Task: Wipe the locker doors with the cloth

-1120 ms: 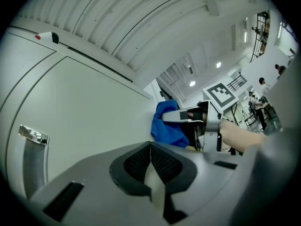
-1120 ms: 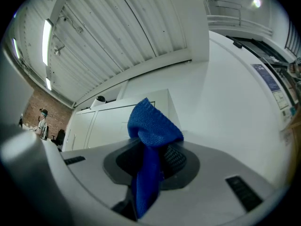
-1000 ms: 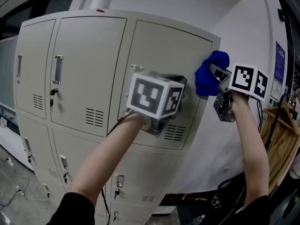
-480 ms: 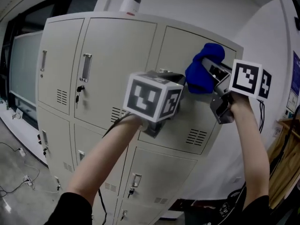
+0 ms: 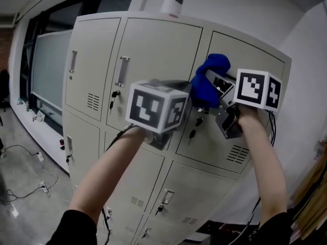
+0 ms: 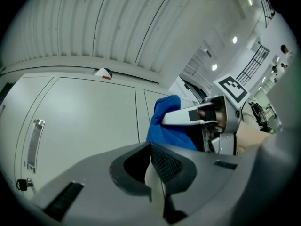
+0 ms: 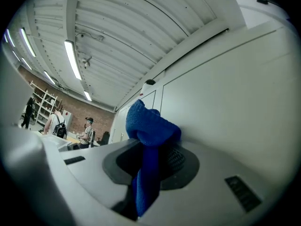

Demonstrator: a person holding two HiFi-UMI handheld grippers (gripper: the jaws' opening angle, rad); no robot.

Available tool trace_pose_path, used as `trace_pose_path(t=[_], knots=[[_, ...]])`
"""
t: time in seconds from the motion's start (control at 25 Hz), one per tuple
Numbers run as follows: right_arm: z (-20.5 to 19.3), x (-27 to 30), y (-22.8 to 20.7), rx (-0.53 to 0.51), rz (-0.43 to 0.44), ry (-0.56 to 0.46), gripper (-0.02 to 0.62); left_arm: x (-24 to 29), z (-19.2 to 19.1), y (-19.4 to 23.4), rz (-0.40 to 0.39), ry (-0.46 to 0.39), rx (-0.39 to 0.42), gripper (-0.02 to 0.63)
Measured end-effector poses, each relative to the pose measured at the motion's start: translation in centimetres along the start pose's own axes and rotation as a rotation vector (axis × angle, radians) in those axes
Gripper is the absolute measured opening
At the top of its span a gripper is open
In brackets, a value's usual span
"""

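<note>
Blue cloth [image 5: 206,79] bunches upward from right gripper's [image 7: 153,160] jaws against locker door [image 5: 245,114].

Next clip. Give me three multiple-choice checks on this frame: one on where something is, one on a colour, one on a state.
1. Where is the cloth?
A) on the floor
B) up at a top-row locker door
C) lying on top of the lockers

2. What colour is the cloth?
A) red
B) white
C) blue

3. How is the right claw?
A) shut on the cloth
B) open and empty
C) clamped on a door handle

Answers:
1 B, the head view shows it raised at the top right door.
2 C, it is blue in all three views.
3 A, the right gripper view shows the cloth pinched between its jaws.
</note>
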State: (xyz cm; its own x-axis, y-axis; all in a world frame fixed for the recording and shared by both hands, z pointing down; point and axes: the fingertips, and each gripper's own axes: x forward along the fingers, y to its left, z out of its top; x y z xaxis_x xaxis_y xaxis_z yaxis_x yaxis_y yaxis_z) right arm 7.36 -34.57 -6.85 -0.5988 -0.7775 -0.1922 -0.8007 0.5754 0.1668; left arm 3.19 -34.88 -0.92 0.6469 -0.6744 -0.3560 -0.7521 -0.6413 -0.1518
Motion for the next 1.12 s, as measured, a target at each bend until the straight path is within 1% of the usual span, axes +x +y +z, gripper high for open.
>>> trace_pose_path(t=[0.2,0.32,0.72,1.12], knots=[[-0.5,0.5,-0.2,-0.014,-0.003,-0.011,0.075,0.1,-0.6,0.4,0.005,0.008,0.014,0.009],[-0.4,0.3,-0.2,-0.013,0.004,-0.006,0.075,0.4,-0.7,0.1,-0.006,0.007,0.006,0.009],[-0.5,-2.5,-2.3,-0.025,-0.047,-0.007,0.075,2.5,-1.1,-3.1,-0.075,0.006,0.0,0.009],[-0.3,-6.3,-5.3,-0.038,-0.115,-0.002,0.075,4.7,-0.5,-7.1,-0.166,-0.008,-0.002,0.009]])
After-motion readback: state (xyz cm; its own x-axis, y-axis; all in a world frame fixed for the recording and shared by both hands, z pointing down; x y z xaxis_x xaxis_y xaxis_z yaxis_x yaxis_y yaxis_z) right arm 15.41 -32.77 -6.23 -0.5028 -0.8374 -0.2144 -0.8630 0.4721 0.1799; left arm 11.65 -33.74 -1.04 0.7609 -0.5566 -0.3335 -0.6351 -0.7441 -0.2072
